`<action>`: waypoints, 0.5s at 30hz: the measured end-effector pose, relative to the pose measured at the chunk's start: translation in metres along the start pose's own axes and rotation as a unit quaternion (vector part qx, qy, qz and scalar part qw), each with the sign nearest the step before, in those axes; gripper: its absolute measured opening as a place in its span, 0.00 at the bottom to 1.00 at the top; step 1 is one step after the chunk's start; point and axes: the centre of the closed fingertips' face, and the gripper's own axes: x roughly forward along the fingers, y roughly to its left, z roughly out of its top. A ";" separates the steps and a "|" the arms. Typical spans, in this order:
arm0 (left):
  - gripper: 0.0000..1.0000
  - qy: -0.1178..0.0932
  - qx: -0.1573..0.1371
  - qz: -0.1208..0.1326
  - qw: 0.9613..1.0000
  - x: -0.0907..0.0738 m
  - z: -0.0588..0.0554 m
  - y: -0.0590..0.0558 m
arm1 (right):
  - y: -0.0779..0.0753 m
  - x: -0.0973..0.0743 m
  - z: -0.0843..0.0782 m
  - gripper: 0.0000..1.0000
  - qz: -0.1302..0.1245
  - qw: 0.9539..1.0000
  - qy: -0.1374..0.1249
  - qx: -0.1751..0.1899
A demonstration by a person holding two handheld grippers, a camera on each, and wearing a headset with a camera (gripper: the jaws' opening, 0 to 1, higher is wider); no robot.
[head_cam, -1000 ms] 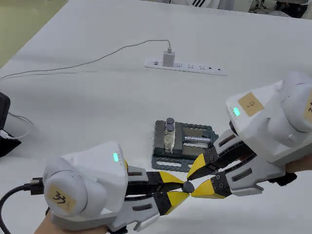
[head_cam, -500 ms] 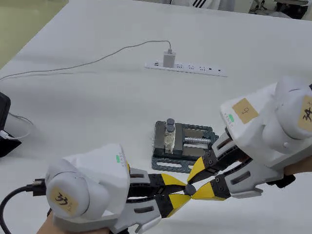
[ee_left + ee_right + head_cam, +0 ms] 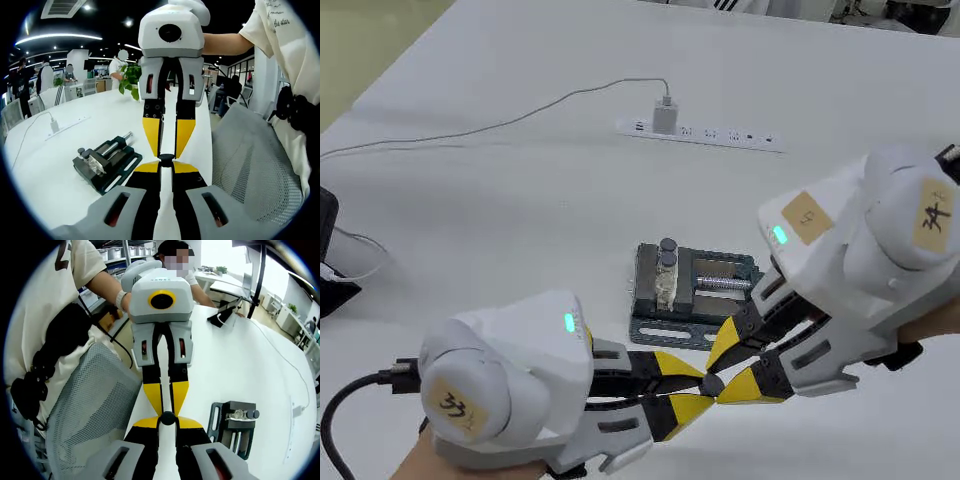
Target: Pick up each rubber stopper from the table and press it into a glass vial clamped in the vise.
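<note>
Rubber stopper (image 3: 710,383), small and dark, sits low and right of centre in the head view. It is pinched tip to tip between the left gripper (image 3: 697,390) and right gripper (image 3: 723,378), both jaw pairs almost closed on it. Just above stands the vise (image 3: 648,285), clamping stoppered glass vials (image 3: 667,280). The right gripper view adds a mesh chair (image 3: 85,405) at left

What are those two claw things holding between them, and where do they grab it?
A small dark stopper. The left gripper and the right gripper meet tip to tip and both pinch it by its sides, at the very ends of their fingers.
</note>
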 end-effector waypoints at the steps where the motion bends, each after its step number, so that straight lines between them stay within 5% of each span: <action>1: 0.04 0.001 0.001 -0.002 1.000 0.000 0.000 -0.001 | 0.001 0.000 0.000 0.07 0.003 1.000 0.003 0.002; 15: 0.04 0.004 0.017 -0.006 1.000 0.001 -0.002 -0.003 | 0.002 0.000 -0.002 0.07 0.021 1.000 0.010 0.012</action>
